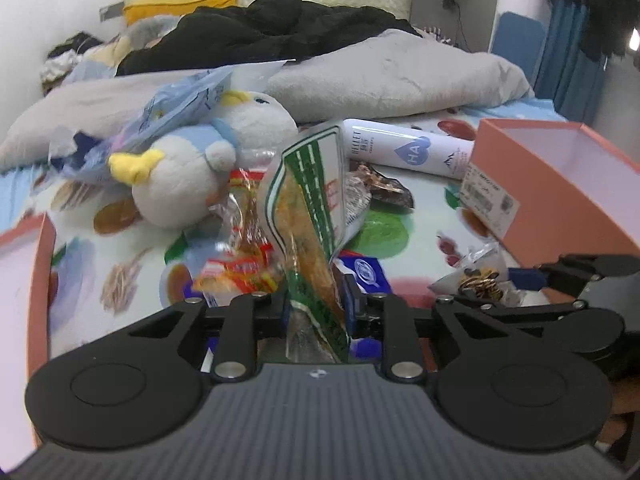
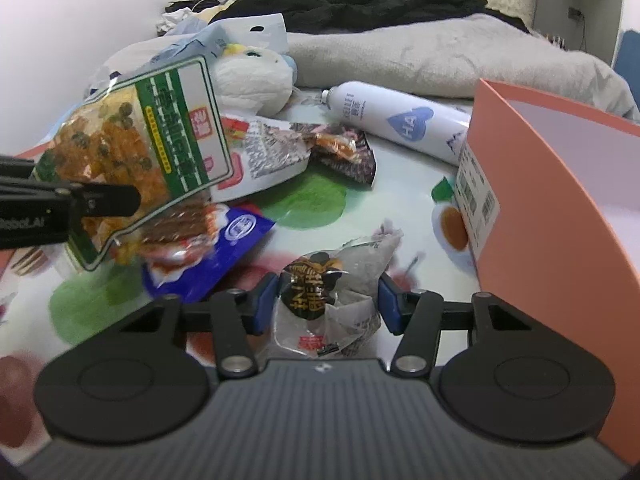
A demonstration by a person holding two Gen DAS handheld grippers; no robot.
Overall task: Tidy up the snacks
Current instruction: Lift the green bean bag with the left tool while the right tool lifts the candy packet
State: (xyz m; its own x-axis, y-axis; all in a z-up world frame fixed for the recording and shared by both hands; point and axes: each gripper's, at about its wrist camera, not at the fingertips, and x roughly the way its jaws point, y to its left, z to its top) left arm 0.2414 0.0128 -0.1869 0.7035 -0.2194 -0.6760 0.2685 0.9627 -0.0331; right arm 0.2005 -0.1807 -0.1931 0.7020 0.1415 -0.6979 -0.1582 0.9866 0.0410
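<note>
My left gripper (image 1: 318,308) is shut on a green-and-white snack bag (image 1: 312,216) with orange pieces and holds it upright above the bed; the bag also shows in the right wrist view (image 2: 140,152). My right gripper (image 2: 326,304) is open, its blue pads on either side of a grey crinkled snack packet (image 2: 332,296) that lies on the sheet. A blue snack packet (image 2: 224,248), a red-orange packet (image 1: 240,268) and a dark wrapper (image 2: 344,152) lie in the pile between them.
An open pink box (image 2: 560,208) stands at the right, another pink box edge (image 1: 40,280) at the left. A white spray can (image 2: 396,120), a penguin plush (image 1: 192,168), a grey blanket (image 1: 400,80) and black clothes lie behind.
</note>
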